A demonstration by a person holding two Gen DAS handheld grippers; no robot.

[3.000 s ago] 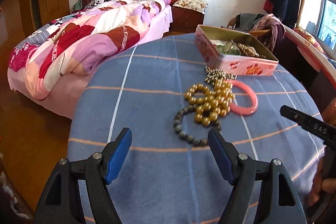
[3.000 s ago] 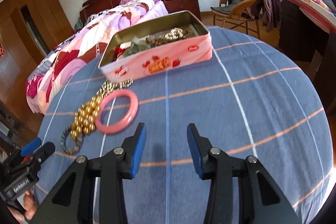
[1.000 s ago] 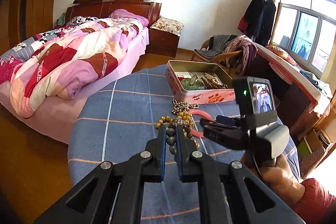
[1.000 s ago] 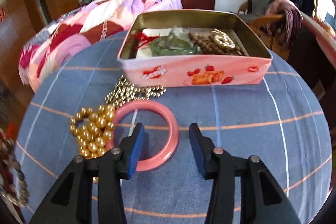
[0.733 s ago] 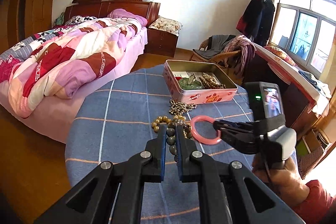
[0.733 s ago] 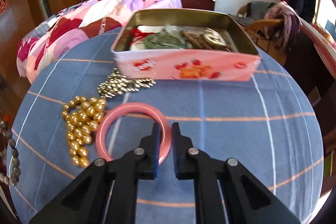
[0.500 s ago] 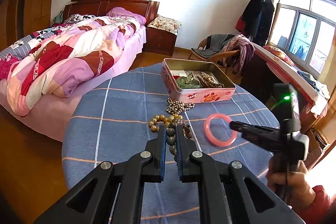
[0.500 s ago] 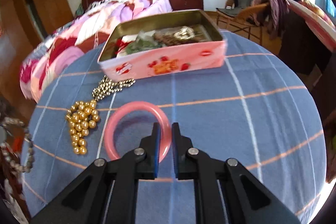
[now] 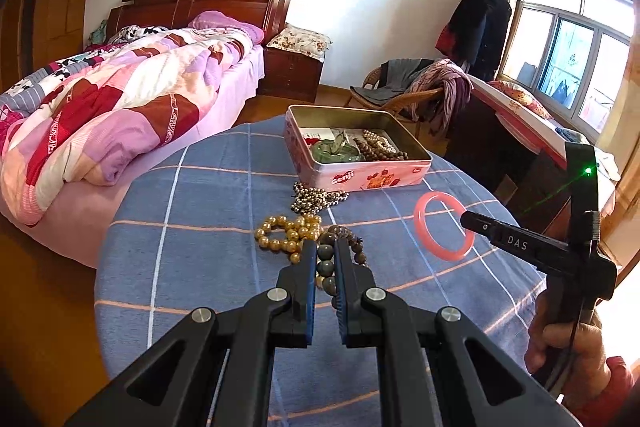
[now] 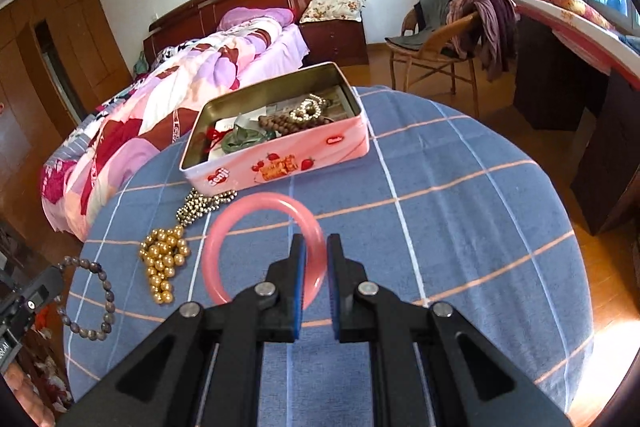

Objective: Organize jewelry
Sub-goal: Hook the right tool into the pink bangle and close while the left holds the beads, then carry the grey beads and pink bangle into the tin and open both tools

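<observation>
Blue checked cloth [image 10: 460,187] covered the round bedroom table, where an open pink tin [image 10: 280,155] held jewellery. The rigid, smooth pink bangle [image 10: 256,211] looked slippery, best pinched across its rim; the right gripper [image 10: 316,247] clamped it aloft. The left gripper [image 9: 323,251] pinched a limp dark bead bracelet [image 9: 326,261].

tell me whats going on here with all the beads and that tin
A person is tidying jewelry on a blue checked tablecloth with a handheld gripper in each hand. The left gripper is shut on a dark bead bracelet, and the right gripper is shut on a pink bangle, lifted off the cloth. A gold bead strand and a small metallic bead chain lie beside the open pink tin, which already holds other pieces.
</observation>
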